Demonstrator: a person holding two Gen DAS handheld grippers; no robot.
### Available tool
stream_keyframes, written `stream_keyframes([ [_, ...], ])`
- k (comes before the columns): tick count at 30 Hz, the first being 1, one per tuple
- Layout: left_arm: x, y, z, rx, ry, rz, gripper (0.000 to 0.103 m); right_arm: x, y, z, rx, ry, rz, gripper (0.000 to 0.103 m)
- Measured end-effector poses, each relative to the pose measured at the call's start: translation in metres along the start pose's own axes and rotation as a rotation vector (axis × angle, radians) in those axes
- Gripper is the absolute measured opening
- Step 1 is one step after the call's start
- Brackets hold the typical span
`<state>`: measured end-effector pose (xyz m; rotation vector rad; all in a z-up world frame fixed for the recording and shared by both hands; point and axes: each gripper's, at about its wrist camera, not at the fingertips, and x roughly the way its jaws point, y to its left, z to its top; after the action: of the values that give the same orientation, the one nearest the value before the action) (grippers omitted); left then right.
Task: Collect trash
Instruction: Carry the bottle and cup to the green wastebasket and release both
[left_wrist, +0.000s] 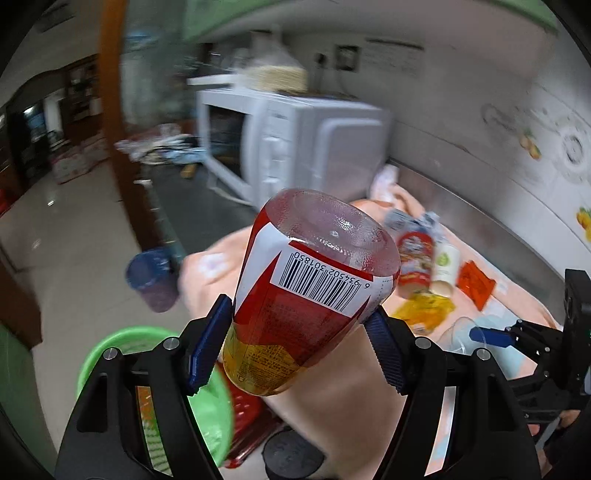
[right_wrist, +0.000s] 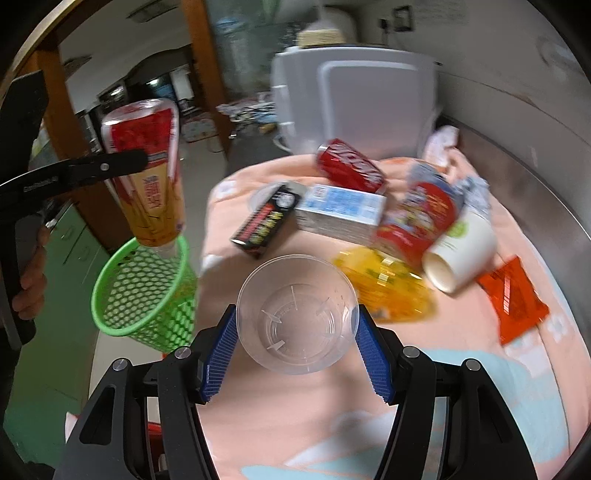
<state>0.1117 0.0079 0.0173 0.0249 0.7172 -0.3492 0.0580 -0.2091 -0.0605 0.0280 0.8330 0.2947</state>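
Kitchen counter draped in a peach cloth (right_wrist: 424, 354); white microwave (right_wrist: 354, 107) at its far end, tiled wall to the right, pale floor to the left.

Item 1, green mesh basket (right_wrist: 144, 291): off the cloth's left edge, tilted, mouth up.

Item 2, left gripper (left_wrist: 299, 317): reaches in level from the left in the right wrist view, a hand on its handle at the frame's edge. Blue pads clamped narrow on the plastic bottle (left_wrist: 314, 284) at mid-body.

Item 3, plastic bottle: held in air directly over the basket, long axis near vertical, base up, neck down at the basket's rim. Clear, seemingly empty; label red above, yellow below, white barcode panel near the base.

Item 4, right gripper (right_wrist: 295, 332): low over the cloth's near edge, pointing toward the microwave. Blue pads set wide, flanking the clear plastic cup (right_wrist: 297, 314); contact cannot be told.

Item 5, clear plastic cup: lying on its side, mouth toward the camera, between the pads.

Item 6, remaining litter on the cloth, left to right: black carton (right_wrist: 266, 221); blue-and-white carton (right_wrist: 340, 214); red can (right_wrist: 351, 170); yellow wrapper (right_wrist: 384, 288); red snack cup (right_wrist: 417, 221); white paper cup (right_wrist: 458, 251) on its side; orange packet (right_wrist: 513, 299).
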Motion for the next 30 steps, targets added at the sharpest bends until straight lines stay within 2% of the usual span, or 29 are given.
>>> stream_keyframes([
  [5, -0.021, 0.048, -0.019, -0.072, -0.005, 0.124, 0.071, 0.013, 0.034, 0.009, -0.062, 0.009, 0.06, 0.06],
  [11, -0.012, 0.101, -0.053, -0.181, 0.062, 0.212, 0.071, 0.037, 0.071, 0.019, -0.13, 0.039, 0.124, 0.06],
  [14, -0.001, 0.128, -0.073, -0.251, 0.097, 0.226, 0.071, 0.05, 0.087, 0.02, -0.155, 0.06, 0.144, 0.06],
  [20, 0.022, 0.157, -0.105, -0.32, 0.183, 0.258, 0.071, 0.072, 0.11, 0.021, -0.194, 0.098, 0.171, 0.06],
  [30, 0.031, 0.186, -0.127, -0.396, 0.24, 0.304, 0.072, 0.102, 0.135, 0.028, -0.231, 0.137, 0.213, 0.06],
])
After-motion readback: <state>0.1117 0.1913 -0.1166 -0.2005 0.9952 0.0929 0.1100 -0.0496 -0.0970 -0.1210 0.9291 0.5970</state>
